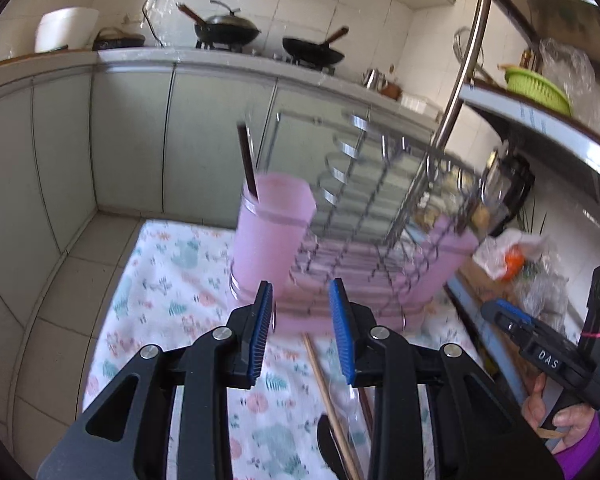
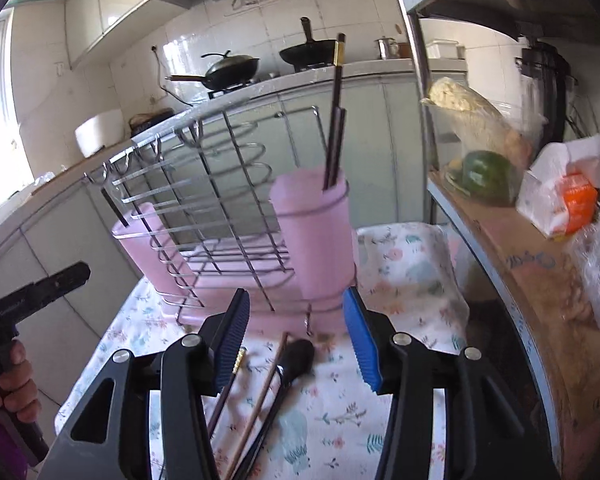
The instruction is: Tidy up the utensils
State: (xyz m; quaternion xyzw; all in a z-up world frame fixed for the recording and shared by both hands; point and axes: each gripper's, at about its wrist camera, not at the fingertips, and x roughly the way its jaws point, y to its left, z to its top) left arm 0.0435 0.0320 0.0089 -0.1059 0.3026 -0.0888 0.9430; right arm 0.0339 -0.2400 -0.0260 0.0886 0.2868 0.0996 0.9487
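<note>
Floral cloth (image 1: 172, 280) on the work surface, tiled kitchen with woks on the hob behind. Held the left gripper (image 1: 301, 286) with jaws apart, nothing between the blue pads. Held the right gripper (image 2: 297, 292) spread wider, likewise gripping nothing.

Found on the cloth just beneath the right gripper: a black spoon (image 2: 298, 354), a wooden chopstick (image 2: 268, 376) and a gold-tipped dark chopstick (image 2: 236, 364). Lost their lower ends behind the gripper bodies. Could not make out a pale, clear shape beside them in the left wrist view.

Beyond the fingers, saw a wire rack (image 2: 220, 200) on a pink tray (image 2: 228, 284), smeared by blur in the left wrist view. Noted a pink cup at each end:
- **Left cup** (image 1: 272, 232): held one dark stick (image 1: 247, 160); could not tell whether anything lay beside it.
- **Right cup** (image 2: 320, 240): held a pair of dark chopsticks (image 2: 334, 144) leaning upright, feet hidden inside.

Saw no utensil in the rack's wire slots. Glimpsed bagged goods on the side shelf (image 2: 512, 248), contents mostly unreadable.
</note>
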